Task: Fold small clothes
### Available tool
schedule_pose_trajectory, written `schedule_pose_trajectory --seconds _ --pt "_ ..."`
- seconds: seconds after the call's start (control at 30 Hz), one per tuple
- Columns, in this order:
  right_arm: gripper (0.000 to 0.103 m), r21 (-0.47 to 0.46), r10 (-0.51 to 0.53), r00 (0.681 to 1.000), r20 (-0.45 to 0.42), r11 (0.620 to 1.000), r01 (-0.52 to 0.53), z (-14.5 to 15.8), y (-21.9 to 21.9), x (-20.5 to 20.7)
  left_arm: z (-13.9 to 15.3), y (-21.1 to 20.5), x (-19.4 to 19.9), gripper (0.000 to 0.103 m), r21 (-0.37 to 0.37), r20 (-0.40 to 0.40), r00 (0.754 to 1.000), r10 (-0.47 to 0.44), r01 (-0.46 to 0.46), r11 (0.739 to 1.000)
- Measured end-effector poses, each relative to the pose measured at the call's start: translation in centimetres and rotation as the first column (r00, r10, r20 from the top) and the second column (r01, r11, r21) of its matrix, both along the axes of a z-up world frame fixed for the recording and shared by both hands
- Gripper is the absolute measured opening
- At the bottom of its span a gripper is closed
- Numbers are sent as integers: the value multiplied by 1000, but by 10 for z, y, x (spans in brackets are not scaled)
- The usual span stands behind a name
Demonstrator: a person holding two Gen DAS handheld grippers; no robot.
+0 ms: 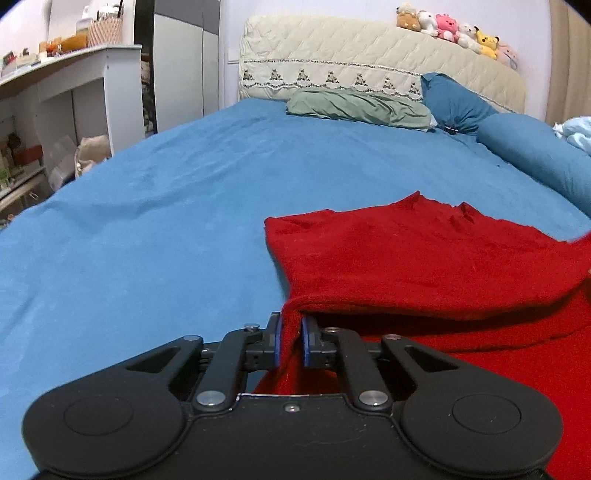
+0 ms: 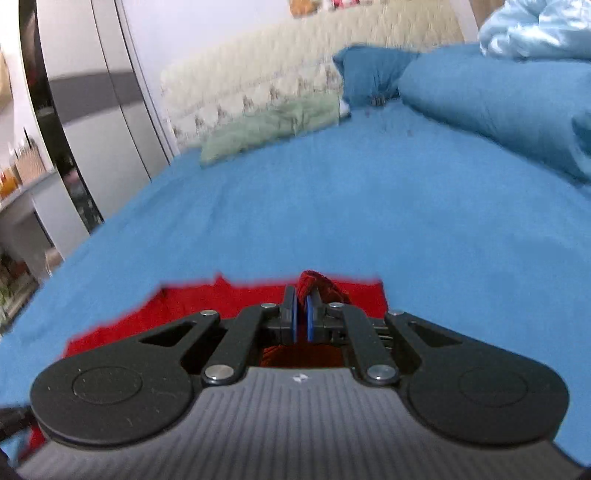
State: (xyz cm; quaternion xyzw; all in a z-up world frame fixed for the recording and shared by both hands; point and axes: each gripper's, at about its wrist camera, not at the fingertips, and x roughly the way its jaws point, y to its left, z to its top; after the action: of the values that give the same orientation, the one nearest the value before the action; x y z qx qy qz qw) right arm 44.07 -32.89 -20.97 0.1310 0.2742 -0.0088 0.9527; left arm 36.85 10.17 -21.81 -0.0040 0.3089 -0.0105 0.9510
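Red knitted garment (image 1: 424, 258) fills the lower right of the left view, on a blue bedsheet (image 1: 166, 206). Left gripper (image 1: 290, 341) pinches its folded edge. Right gripper (image 2: 301, 317), low centre, clamps a bunched corner.

Premises are presenting as a home bedroom: blue-sheeted bed (image 1: 184, 192), quilted cream headboard (image 1: 369, 55) carrying plush toys (image 1: 458, 31), crumpled green pillow (image 1: 354, 107), white shelving unit (image 1: 92, 92).

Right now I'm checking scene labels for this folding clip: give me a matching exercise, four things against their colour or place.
Things:
1. garment
2. bed sheet
3. crumpled cloth by the headboard
4. plush toys

Descriptions:
A. blue
B. on top of the headboard
C. red, pinched by the left gripper and right gripper
D. pale green

Pairs: 1-C, 2-A, 3-D, 4-B
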Motion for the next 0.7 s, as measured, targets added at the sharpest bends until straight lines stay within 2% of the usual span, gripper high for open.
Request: schedule_pose_trajectory --seconds 0.13,0.2,0.23,0.3,0.37,0.4,0.43,0.5,0.6,0.7 --pt "20 -11 -28 996 -86 1000 27 -32 -3 -14 -5 6 -9 14 66 -27 999 37 -35 997" --pt "20 4 -33 994 -100 999 34 -40 -6 -21 -7 12 -12 14 55 -47 998 41 -39 998" --pt "20 5 -34 994 -101 999 34 -41 -7 -25 -6 15 -15 14 42 -48 998 41 -39 998" --pt "22 -30 -45 994 -99 999 42 -38 -5 -30 1 13 -20 12 66 -40 999 33 -30 997" --pt "25 -75 -67 995 -73 995 62 -30 1 -39 12 7 -24 12 81 -2 1000 16 -15 997" --pt "33 -91 -67 996 -55 994 61 -26 5 -43 19 5 -25 12 66 22 1000 -3 1 998" --pt "47 -113 -54 998 -29 992 50 -20 11 -45 25 1 -24 12 51 43 999 -22 19 999" --pt "60 -147 -11 1000 16 989 13 -14 24 -48 33 -7 -14 13 37 56 996 -70 68 997" --pt "60 -187 67 998 14 980 -64 -12 41 -39 26 -16 9 13 32 28 994 -106 105 994" --pt "60 -180 94 995 -20 979 -97 -24 46 -27 6 -12 27 13 -26 -58 992 -112 111 994"
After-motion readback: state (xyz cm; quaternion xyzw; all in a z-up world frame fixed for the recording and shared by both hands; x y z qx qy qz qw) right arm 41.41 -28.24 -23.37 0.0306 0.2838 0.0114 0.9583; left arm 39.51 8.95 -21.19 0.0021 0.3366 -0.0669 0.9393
